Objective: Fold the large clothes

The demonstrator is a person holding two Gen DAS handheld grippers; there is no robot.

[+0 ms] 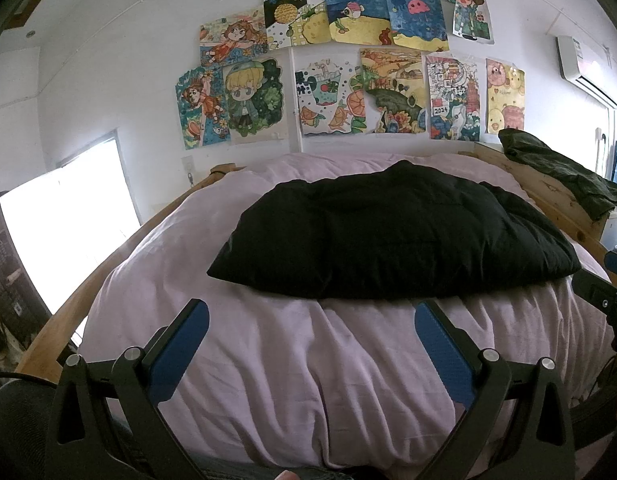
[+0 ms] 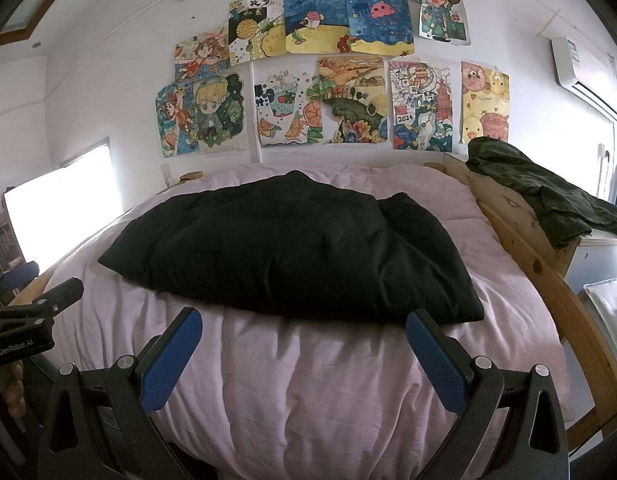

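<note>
A black padded garment point(image 1: 392, 236) lies folded in a thick bundle on the pale pink bed cover point(image 1: 308, 360); it also shows in the right wrist view point(image 2: 292, 252). My left gripper point(image 1: 311, 312) is open and empty, held above the cover just short of the garment's near edge. My right gripper point(image 2: 303, 322) is open and empty too, close to the garment's near edge. The right gripper's body shows at the right rim of the left wrist view point(image 1: 600, 296). The left gripper's body shows at the left of the right wrist view point(image 2: 24, 324).
The bed has a wooden frame point(image 2: 540, 272) along both sides. A dark green garment point(image 2: 548, 196) lies over the right headboard corner. Drawings point(image 2: 320, 72) cover the back wall. A bright window point(image 1: 64, 232) is at left, an air conditioner point(image 2: 584, 72) at upper right.
</note>
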